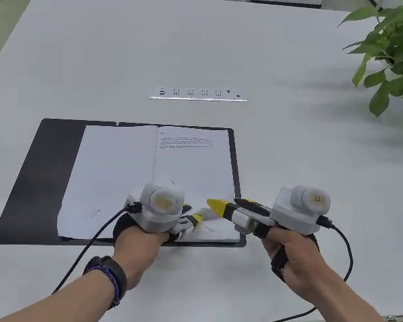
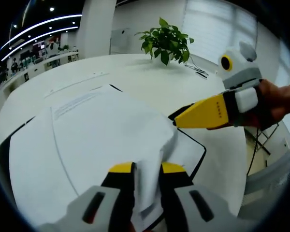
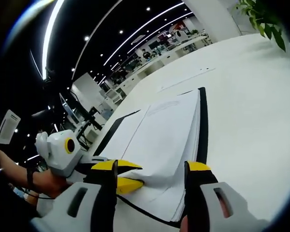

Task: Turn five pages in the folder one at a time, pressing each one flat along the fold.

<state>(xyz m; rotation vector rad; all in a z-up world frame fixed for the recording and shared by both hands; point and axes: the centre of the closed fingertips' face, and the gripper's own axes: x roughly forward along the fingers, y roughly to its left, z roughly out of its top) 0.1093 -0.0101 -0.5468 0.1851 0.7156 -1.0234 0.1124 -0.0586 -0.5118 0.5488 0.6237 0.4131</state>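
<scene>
Clearly the left gripper [image 1: 193, 220] has its yellow jaws pressed together on the lower right corner of the top right-hand page [image 1: 188, 174]. In its own view [image 2: 147, 169] the paper is pinched and crumpled upward between the two tips. The right gripper [image 1: 221, 208] stands with its jaws spread wide and holds nothing. In its own view [image 3: 152, 166] the tips straddle the near edge of the paper stack, with the other tool's yellow tip lying between them (whether they touch the sheet I cannot tell).

The left hand [image 1: 138, 241] grips its tool from below, wrist low at the near edge, the tool pointing right along the page's bottom. A dark wristband [image 1: 107, 268] sits on that wrist, and a black cable [image 1: 87, 251] trails from the tool. The right hand [image 1: 295, 258] holds its tool angled leftward, jaws aimed at the same corner, so the two sets of tips lie just beside each other.

The folder [image 1: 33, 194] lies open and flat on the white table [image 1: 289, 100], black cover showing on the left, printed lines at the top of the right-hand page. A narrow strip [image 1: 198, 94] with small dark marks lies beyond it, and a green plant [image 1: 389, 47] stands at the far right.
</scene>
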